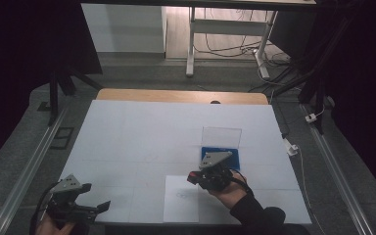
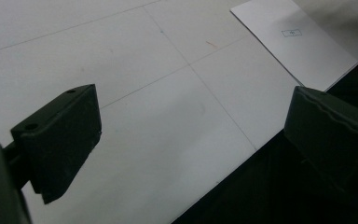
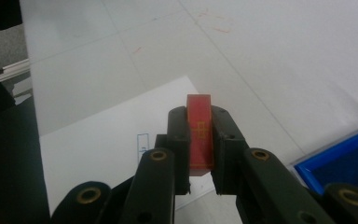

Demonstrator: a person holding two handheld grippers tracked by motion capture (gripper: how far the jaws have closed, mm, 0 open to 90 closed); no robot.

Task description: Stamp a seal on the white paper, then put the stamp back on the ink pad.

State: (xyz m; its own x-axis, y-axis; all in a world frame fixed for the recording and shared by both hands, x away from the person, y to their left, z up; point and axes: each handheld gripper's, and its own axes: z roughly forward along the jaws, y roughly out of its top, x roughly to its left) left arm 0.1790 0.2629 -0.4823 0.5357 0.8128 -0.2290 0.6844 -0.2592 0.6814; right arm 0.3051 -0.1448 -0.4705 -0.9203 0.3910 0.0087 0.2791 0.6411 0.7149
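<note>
My right gripper (image 3: 200,122) is shut on a small red block (image 3: 200,135) with gold marks on its face, held upright above a white sheet of paper (image 3: 116,144). From above, that right gripper (image 1: 194,176) hovers over the top right corner of the paper (image 1: 181,199), with the red block (image 1: 191,177) at its tip. My left gripper (image 2: 191,135) stands open with nothing between its jaws, over the white table's near edge. In the high view the left gripper (image 1: 100,206) sits at the table's front left corner. The paper (image 2: 298,39) bears a small printed rectangle (image 2: 292,32).
A blue tray (image 1: 220,157) with a clear upright lid (image 1: 221,136) stands just behind the right gripper; its corner (image 3: 340,161) shows beside the jaws. The white table top (image 1: 152,137) has faint grid lines. Desk legs and cables lie on the floor beyond.
</note>
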